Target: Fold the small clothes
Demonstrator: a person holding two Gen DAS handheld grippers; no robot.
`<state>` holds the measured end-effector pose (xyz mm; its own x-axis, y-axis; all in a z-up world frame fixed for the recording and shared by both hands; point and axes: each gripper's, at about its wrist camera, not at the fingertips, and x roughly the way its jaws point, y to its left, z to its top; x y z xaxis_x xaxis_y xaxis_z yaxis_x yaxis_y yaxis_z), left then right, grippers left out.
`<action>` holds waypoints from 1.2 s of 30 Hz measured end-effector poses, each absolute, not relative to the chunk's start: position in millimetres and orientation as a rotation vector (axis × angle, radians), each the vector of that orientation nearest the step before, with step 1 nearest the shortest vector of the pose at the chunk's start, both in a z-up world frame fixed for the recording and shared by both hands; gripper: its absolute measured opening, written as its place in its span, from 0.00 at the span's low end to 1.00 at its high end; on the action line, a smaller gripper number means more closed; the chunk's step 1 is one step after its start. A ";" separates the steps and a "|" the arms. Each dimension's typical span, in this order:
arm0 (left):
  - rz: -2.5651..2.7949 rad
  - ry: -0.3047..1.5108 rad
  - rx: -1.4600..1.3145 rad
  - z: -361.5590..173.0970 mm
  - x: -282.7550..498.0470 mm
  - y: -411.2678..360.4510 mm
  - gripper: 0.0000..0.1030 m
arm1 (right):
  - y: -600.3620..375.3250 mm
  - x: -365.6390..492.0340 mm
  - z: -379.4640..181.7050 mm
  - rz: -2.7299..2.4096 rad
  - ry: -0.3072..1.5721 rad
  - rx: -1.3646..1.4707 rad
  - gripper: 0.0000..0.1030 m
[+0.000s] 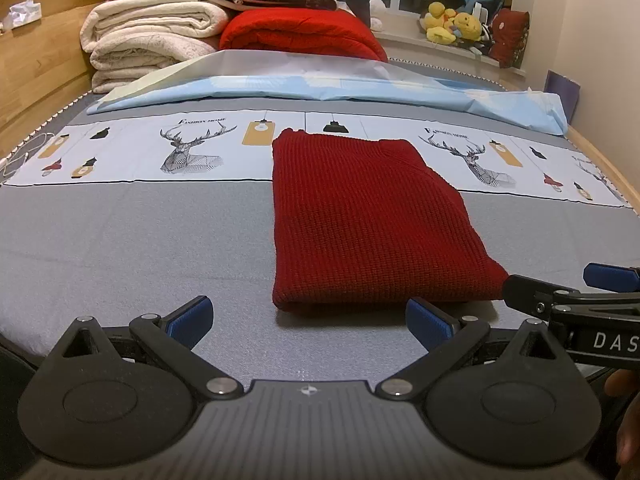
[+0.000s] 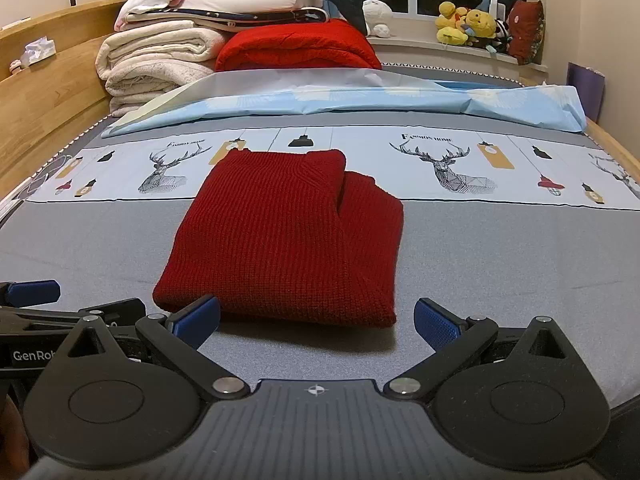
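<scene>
A folded red sweater (image 1: 360, 220) is seen lying flat on the bed (image 1: 120, 240), just below the deer-print band (image 1: 192, 148). The left gripper (image 1: 308, 320) and right gripper (image 2: 316, 320) are held at the sweater's near edge, jaws spread wide, nothing gripped.

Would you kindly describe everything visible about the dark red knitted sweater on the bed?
The sweater is a dark red, chunky waffle-like knit, folded into a compact, roughly rectangular bundle. It lies flat on the grey bedsheet, its far edge reaching onto the band printed with deer. In the right wrist view a folded layer overlaps on the right side, leaving a visible slit. Its near folded edge looks thick and rounded. Both the left claw and right claw are open just short of it; neither grips it.
</scene>
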<state>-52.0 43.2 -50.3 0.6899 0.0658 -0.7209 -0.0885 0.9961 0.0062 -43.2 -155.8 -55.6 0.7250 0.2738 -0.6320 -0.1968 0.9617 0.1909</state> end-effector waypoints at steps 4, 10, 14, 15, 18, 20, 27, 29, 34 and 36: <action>0.086 0.806 -0.031 -50.3 -52.1 43.4 0.99 | -155.9 -43.2 -55.6 0.260 0.714 0.113 0.99; 0.085 0.811 -0.033 -51.8 -50.8 43.7 0.99 | -156.0 -43.2 -56.1 0.259 0.715 0.109 0.99; 0.085 0.810 -0.032 -52.2 -51.2 44.1 0.99 | -155.6 -43.2 -55.8 0.259 0.715 0.109 0.99; 0.085 0.810 -0.032 -52.0 -51.2 43.9 0.99 | -155.5 -43.3 -55.7 0.259 0.715 0.109 0.99; 0.085 0.811 -0.029 -53.5 -51.1 44.0 0.99 | -156.9 -43.3 -57.3 0.260 0.714 0.106 0.99; 0.085 0.812 -0.030 -53.4 -51.0 43.9 0.99 | -157.4 -43.4 -57.9 0.261 0.715 0.105 0.99; 0.084 0.813 -0.024 -56.0 -51.5 44.8 0.99 | -157.2 -43.8 -58.3 0.261 0.715 0.103 0.99; 0.084 0.815 -0.023 -57.2 -51.8 45.3 0.99 | -157.3 -43.8 -60.0 0.261 0.717 0.099 0.99; 0.083 0.817 -0.024 -58.1 -51.6 46.3 0.99 | -159.4 -43.9 -62.3 0.263 0.718 0.096 0.99; 0.083 0.818 -0.027 -58.0 -51.3 46.5 0.99 | -159.2 -43.8 -62.0 0.262 0.718 0.095 0.99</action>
<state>-51.3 46.5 -58.0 0.6810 0.0637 -0.7295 -0.0844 0.9964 0.0083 -43.8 -159.2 -62.0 0.7219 0.2694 -0.6374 -0.2044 0.9630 0.1755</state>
